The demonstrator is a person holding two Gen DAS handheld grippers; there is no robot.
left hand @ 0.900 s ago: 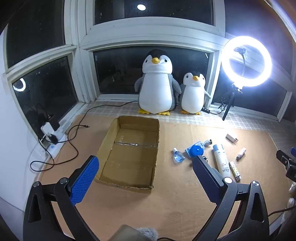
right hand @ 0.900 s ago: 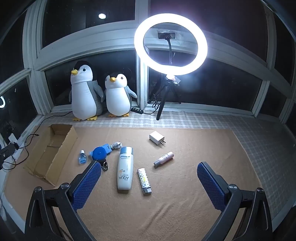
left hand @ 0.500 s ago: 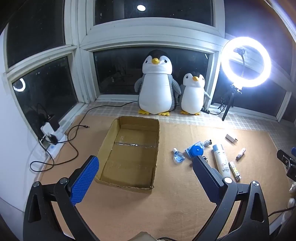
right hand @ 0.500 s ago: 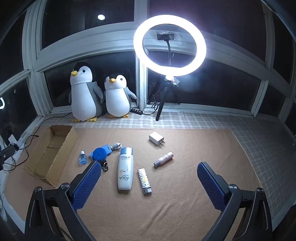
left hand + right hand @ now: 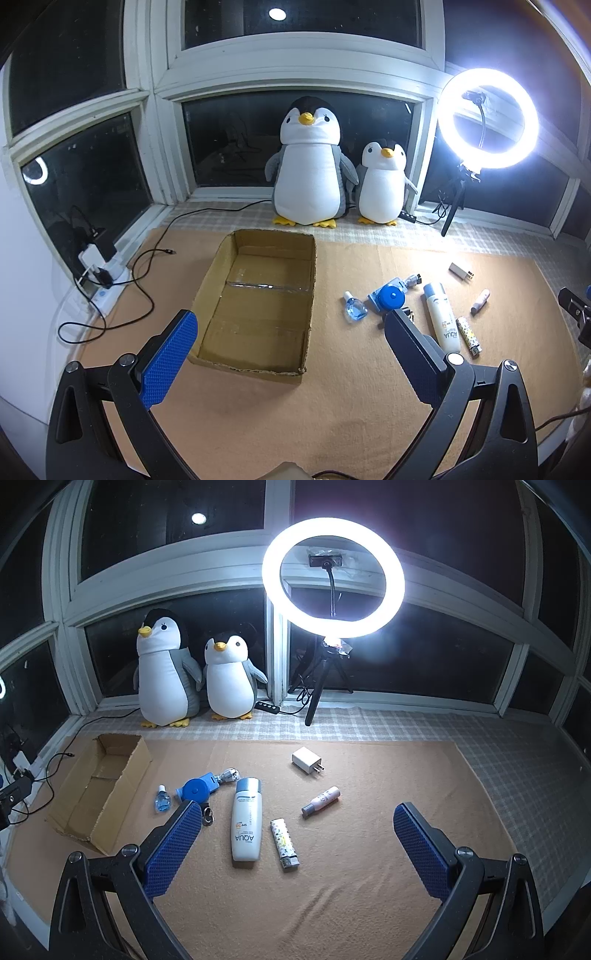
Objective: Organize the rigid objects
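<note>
On the tan mat (image 5: 351, 904) we count one cardboard box (image 5: 258, 295) near its left edge and six loose items mid-mat. The AQUA tube (image 5: 246, 819) lies lengthwise, cap toward the far edge. Our left gripper (image 5: 291, 354) and right gripper (image 5: 295, 842) hover wide open, empty.

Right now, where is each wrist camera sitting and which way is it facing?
Left wrist: on the left gripper, above the tan mat's left part, facing the window; it looks into the open brown cardboard box; both blue-padded fingers show, spread.
Right wrist: on the right gripper, further right, facing the lit ring light; the white AQUA sunscreen bottle lies ahead; both its fingers show, spread.
Shared: box, bottle, patterned lighter, two plush penguins.
</note>
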